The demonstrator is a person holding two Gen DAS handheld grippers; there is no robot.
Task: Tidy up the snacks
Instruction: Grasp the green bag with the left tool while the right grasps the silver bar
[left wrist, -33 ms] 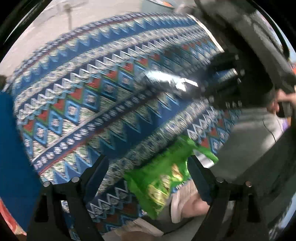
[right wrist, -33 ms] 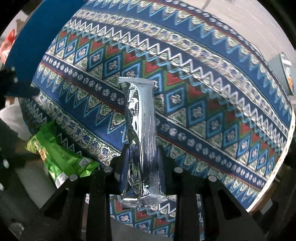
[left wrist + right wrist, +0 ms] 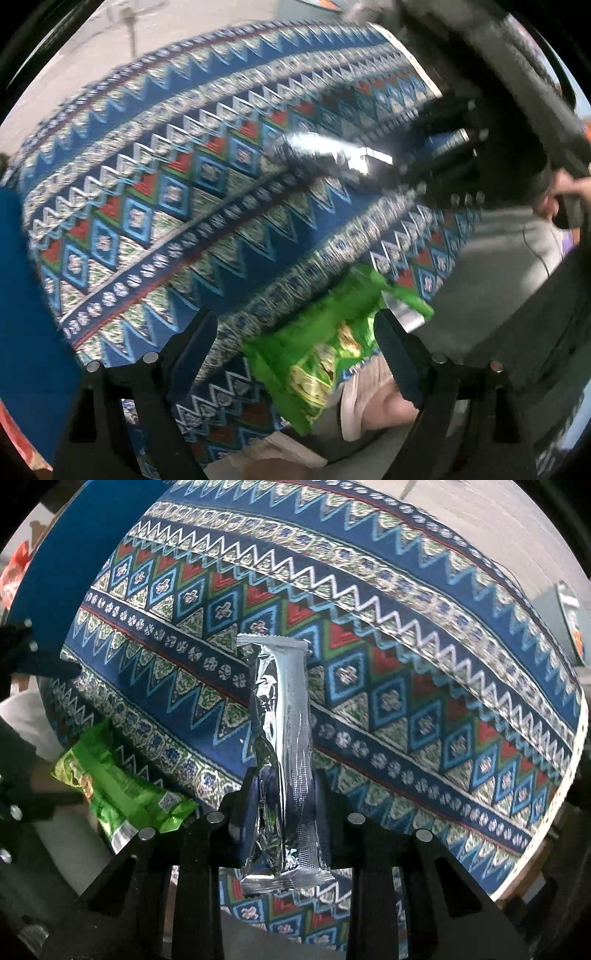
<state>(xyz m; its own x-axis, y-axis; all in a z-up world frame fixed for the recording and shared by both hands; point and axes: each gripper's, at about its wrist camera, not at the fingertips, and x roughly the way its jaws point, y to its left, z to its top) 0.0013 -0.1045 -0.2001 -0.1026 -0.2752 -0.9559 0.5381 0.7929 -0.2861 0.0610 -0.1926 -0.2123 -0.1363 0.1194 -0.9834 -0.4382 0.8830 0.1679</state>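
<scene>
Right now our right gripper point(image 3: 282, 812) is pinching a long silver foil snack packet point(image 3: 284, 738) near its lower end, the pads pressed against both sides of the wrapper. The packet stands up along the fingers, its crimped far end raised over the middle of the surface point(image 3: 424, 672), which is covered by a cloth patterned in blue, red, green and white zigzags and diamonds. Seen from the left wrist, the same packet point(image 3: 325, 153) shows as a bright blurred streak toward the surface's far right side, sticking out of the dark right gripper point(image 3: 439, 162).

Our left gripper point(image 3: 295, 350) is spread wide, and its jaws have just been opening further. Between its fingers lies a green snack bag point(image 3: 325, 350), but the pads do not press on it. The bag hangs partly over the near edge of the surface, close to the person's lap. From the right wrist, the green bag point(image 3: 114, 786) sits at the surface's left near edge, well apart from the silver packet. A plain blue panel point(image 3: 74, 554) borders the cloth at the far left corner.
</scene>
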